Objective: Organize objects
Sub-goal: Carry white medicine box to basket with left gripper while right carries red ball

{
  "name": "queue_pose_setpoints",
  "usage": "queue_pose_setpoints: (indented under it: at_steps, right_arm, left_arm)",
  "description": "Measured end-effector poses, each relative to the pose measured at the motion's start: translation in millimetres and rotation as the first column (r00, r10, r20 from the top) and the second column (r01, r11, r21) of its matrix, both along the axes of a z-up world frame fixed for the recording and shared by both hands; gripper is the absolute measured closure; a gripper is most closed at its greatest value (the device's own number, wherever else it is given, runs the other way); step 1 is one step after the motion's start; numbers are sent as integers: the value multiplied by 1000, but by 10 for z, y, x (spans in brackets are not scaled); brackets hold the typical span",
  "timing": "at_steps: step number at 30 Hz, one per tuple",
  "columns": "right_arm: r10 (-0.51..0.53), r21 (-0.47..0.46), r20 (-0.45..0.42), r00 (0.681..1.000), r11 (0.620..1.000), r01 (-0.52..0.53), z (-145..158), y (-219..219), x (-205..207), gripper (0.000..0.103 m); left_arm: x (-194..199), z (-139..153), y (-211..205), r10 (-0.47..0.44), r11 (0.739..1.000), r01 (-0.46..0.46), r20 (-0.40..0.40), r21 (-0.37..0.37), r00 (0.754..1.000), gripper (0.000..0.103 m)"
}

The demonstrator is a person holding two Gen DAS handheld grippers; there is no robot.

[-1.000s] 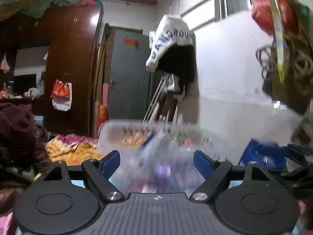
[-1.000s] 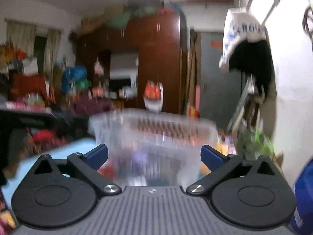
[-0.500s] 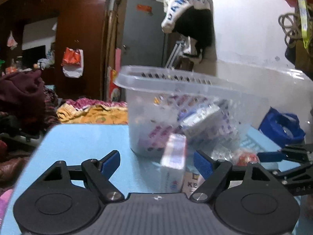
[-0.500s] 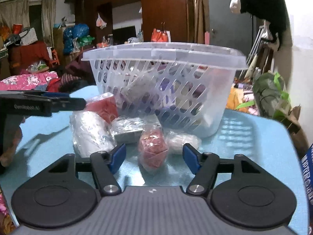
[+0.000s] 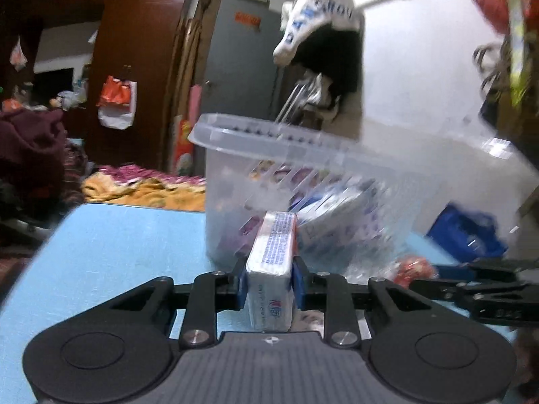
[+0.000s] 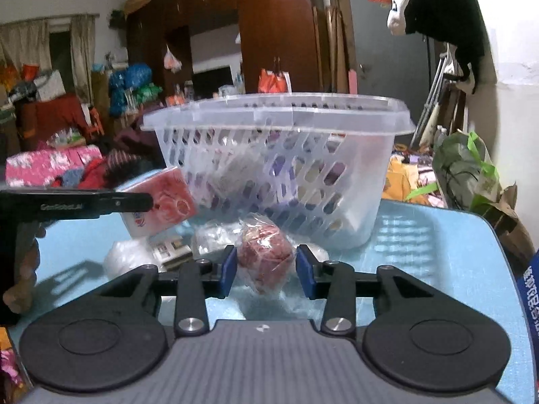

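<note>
Basket (image 6: 337,181) partly filled. Left gripper (image 5: 269,284) clamps a tissue pack (image 5: 271,269); right gripper (image 6: 266,269), fingers just closing, brackets a wrapped red ball (image 6: 264,252). Packets remain on counter (image 6: 438,252).

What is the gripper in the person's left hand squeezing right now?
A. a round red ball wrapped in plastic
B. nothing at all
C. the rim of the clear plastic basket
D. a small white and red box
D: in the left wrist view, the left gripper has both blue pads pressed against the sides of the small box, which stands in front of the clear basket on the blue table.
</note>
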State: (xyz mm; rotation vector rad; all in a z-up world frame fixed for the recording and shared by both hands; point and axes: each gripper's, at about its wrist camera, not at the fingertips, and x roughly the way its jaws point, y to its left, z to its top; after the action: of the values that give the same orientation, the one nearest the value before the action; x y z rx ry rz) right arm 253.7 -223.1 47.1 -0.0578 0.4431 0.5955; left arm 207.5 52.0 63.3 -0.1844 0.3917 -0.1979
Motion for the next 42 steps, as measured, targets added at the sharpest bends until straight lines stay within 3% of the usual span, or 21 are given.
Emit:
queue_pose_setpoints:
  at_steps: [7, 17, 26, 34, 39, 42]
  right_arm:
    - [-8, 38, 64, 998, 999, 6, 31, -33, -75, 61]
    - [-4, 68, 105, 994, 998, -3, 24, -52, -106, 62]
    - [15, 82, 154, 988, 996, -28, 35, -48, -168, 62]
    - [18, 93, 150, 989, 995, -32, 27, -59, -164, 62]
    - [16, 90, 150, 989, 995, -30, 24, -61, -163, 62]
    - [13, 89, 152, 988, 996, -27, 24, -61, -172, 62]
  left_arm:
    - [-162, 16, 123, 6, 995, 5, 106, -97, 994, 73]
    - [-163, 26, 144, 5, 991, 12, 132, -131, 991, 73]
    - [-271, 46, 135, -50, 988, 79, 210, -131, 976, 73]
    - [-213, 24, 48, -53, 995, 65, 166, -69, 985, 74]
    - [-120, 3, -34, -115, 993, 117, 69, -20, 991, 73]
    - [-182, 7, 9, -95, 995, 97, 91, -25, 991, 75]
